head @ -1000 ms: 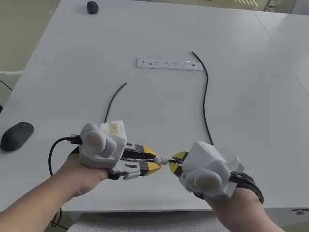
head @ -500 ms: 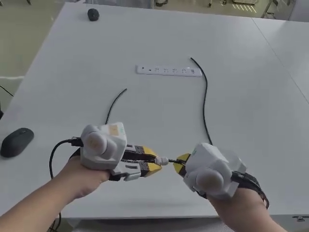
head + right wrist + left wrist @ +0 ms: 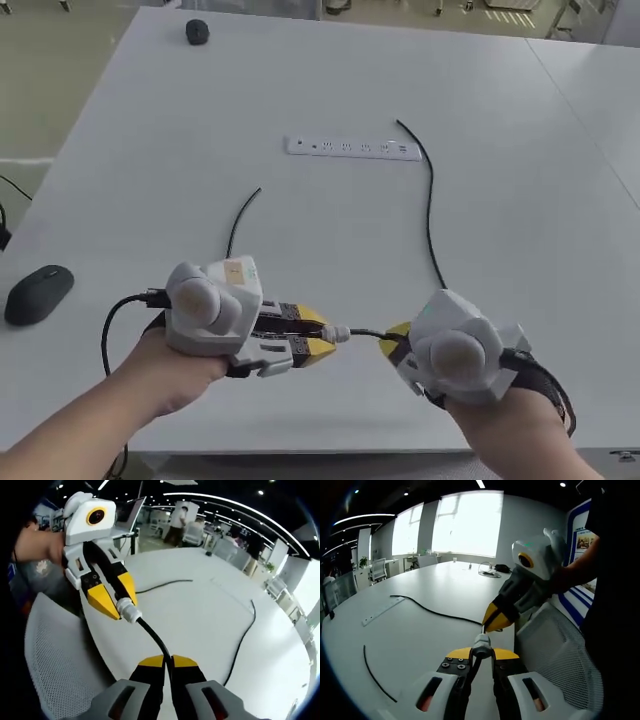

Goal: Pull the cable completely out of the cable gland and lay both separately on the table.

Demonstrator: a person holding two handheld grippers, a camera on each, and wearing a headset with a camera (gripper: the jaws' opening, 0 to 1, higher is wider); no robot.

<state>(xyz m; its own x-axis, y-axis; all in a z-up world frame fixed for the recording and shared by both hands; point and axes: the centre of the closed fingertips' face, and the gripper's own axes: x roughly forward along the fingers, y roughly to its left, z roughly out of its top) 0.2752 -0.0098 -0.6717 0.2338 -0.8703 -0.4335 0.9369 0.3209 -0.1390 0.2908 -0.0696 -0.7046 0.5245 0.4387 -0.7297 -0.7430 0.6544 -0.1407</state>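
A small white cable gland [image 3: 336, 333] is clamped between the yellow jaw tips of my left gripper [image 3: 318, 337], above the table's near edge. A black cable [image 3: 365, 333] runs out of the gland to the right into my right gripper [image 3: 396, 341], which is shut on it. In the left gripper view the gland [image 3: 481, 645] sits at the jaw tips, and the right gripper [image 3: 496, 618] faces it closely. In the right gripper view the cable [image 3: 152, 636] rises from my shut jaws to the gland [image 3: 129, 612], held by the left gripper [image 3: 113, 598].
A white power strip [image 3: 353, 148] lies mid-table with its black cord [image 3: 430, 210] curving toward the right gripper. A short loose black cable [image 3: 238, 215] lies left of centre. A dark mouse [image 3: 38, 292] sits at the left edge. A white mesh chair [image 3: 55, 670] is below the grippers.
My right gripper has moved right, away from the left one, and a longer stretch of black cable now shows between them. The left gripper has stayed in place.
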